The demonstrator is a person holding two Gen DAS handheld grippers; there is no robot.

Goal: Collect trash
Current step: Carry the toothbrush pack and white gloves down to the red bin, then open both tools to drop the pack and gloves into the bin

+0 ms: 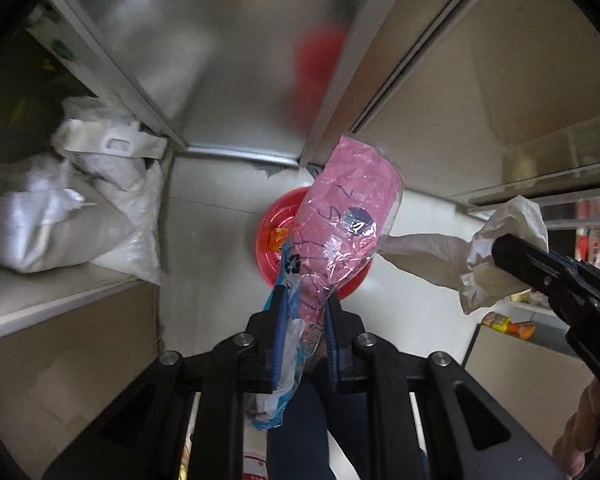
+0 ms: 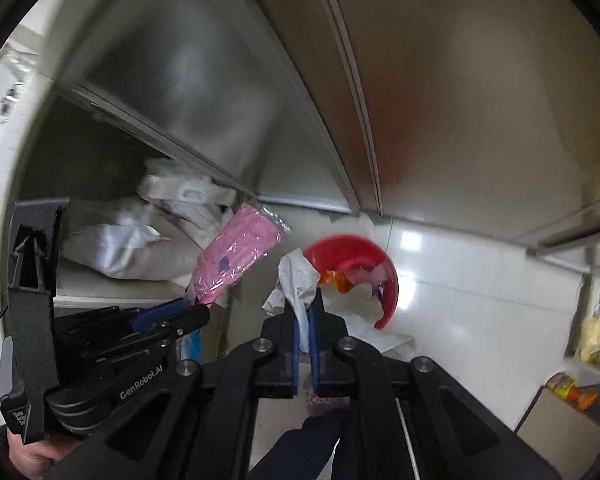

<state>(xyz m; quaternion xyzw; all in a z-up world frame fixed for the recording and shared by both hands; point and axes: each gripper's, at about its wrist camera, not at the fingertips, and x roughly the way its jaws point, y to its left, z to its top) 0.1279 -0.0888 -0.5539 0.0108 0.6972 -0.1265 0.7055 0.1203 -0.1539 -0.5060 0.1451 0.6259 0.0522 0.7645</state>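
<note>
The left gripper [image 1: 304,308] is clamped on a pink plastic wrapper [image 1: 348,216], which hangs above a red bin [image 1: 266,224] on the white floor [image 1: 204,272]. The right gripper [image 2: 305,316] is pinched tight on a crumpled white tissue [image 2: 296,280], just beside the bin's rim. White sacks [image 1: 60,216] lie on a shelf to the left, under steel cabinet doors [image 1: 220,60].
</note>
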